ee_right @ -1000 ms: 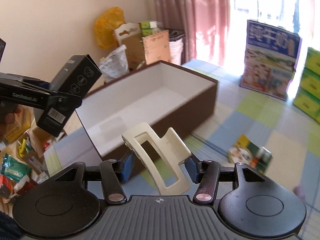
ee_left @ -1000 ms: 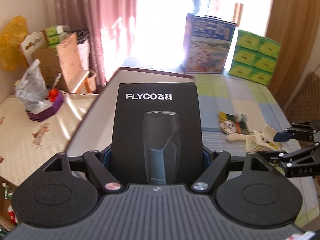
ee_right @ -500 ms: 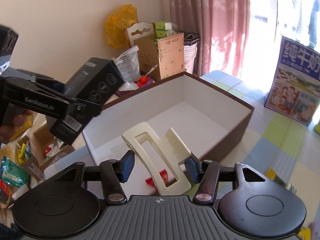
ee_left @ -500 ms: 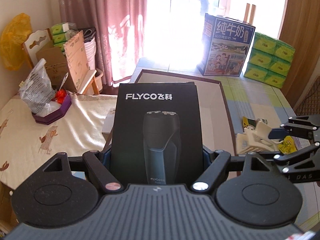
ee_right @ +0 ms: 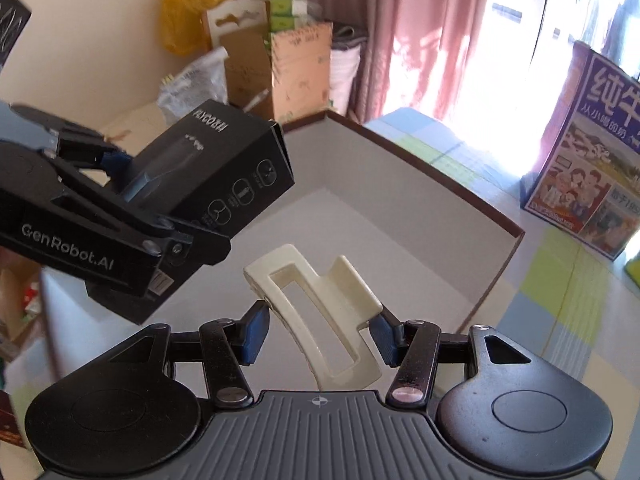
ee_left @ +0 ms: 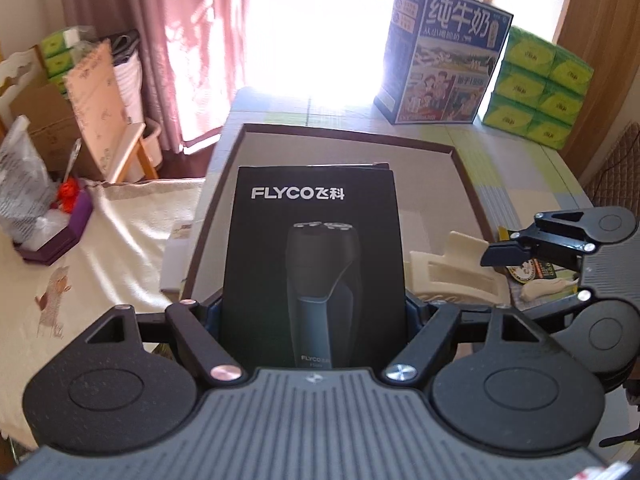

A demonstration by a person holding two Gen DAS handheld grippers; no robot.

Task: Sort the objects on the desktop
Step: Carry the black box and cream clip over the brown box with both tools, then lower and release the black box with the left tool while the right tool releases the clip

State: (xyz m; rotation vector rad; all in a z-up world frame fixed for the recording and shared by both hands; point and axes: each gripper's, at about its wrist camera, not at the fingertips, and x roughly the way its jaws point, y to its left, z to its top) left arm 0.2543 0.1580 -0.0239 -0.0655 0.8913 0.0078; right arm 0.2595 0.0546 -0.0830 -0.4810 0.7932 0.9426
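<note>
**Clutter around the sorting area**

At twelve o'clock in the left wrist view, pink curtains (ee_left: 168, 40) hang beside a glaring bright window (ee_left: 316, 24). At one o'clock a blue milk carton case (ee_left: 444, 60) with Chinese lettering stands on the checked cloth of the bench (ee_left: 532, 184), and a stack of green tissue packs (ee_left: 540, 88) sits just beside it at two o'clock. At nine o'clock a cream embroidered cloth (ee_left: 80, 264) covers a lower surface carrying a purple tray (ee_left: 60, 236) with a crumpled plastic bag (ee_left: 20, 184). At ten o'clock, cardboard boxes (ee_left: 44, 120) lean near a wooden frame. In the right wrist view a yellow bag (ee_right: 192, 4) hangs at eleven o'clock against the beige wall (ee_right: 88, 40).
</note>
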